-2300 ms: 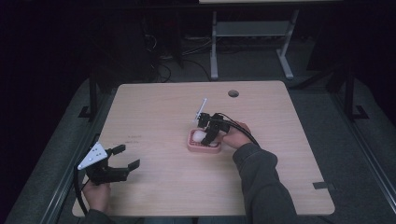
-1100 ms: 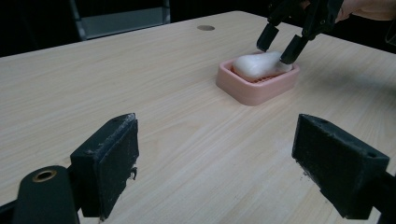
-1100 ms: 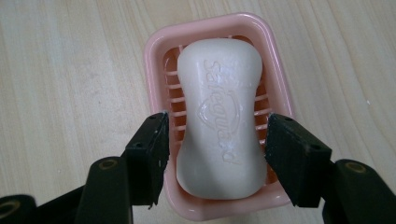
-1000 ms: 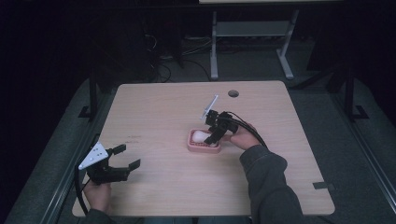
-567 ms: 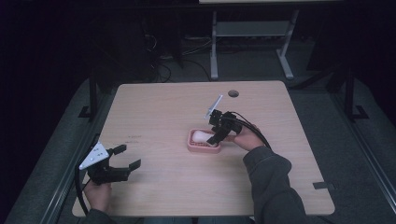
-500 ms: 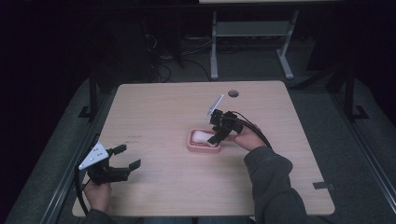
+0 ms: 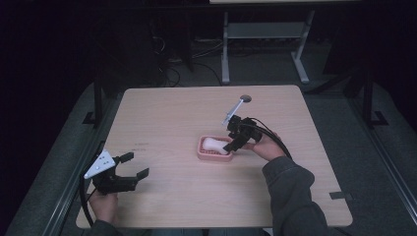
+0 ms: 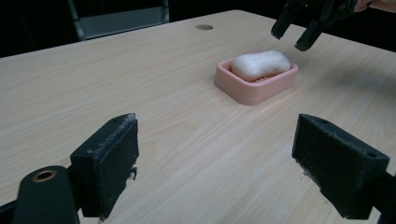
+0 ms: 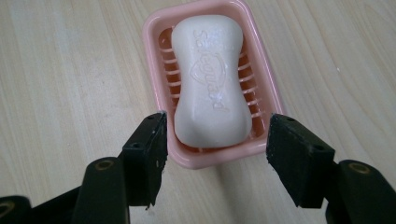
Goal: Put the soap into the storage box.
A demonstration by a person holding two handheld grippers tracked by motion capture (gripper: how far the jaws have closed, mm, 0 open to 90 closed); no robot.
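**White soap bar in a pink dish, with two hand-held grippers at a wooden tabletop**

A white bar of soap [image 9: 210, 79] lies in a pink soap dish [image 9: 268, 91] near the middle of a light wood-grain tabletop [image 7: 172, 118]. The bar is smooth and rounded, pinched slightly at its waist, with raised lettering and a shield-like emblem pressed into its top face. It rests lengthwise on the dish's slotted floor — pink ribs show along both of its long sides. The dish is a shallow rectangular tray with rounded corners and a raised rim, and the soap is the one thing in it.

The right hand-held gripper [image 9: 215, 158] hovers just above the near end of the dish. Its two black jaws are spread wide, one to either side of the dish's short end, and they grip nothing. In the left gripper view it shows just above and beyond the soap, apart from it [image 8: 302, 33]. In the high view the person's right hand [image 7: 265, 146] holds it at the dish's right edge, a dark sleeve [image 7: 290, 196] reaching in from below.

The left hand-held gripper [image 7: 130, 164] sits well apart from the dish — near the front left corner of the tabletop, held low in the left hand [image 7: 104, 205]. Its jaws also stand wide open and empty, with bare wood between them.

A small round hole [image 7: 245, 98] marks the tabletop toward its far edge.
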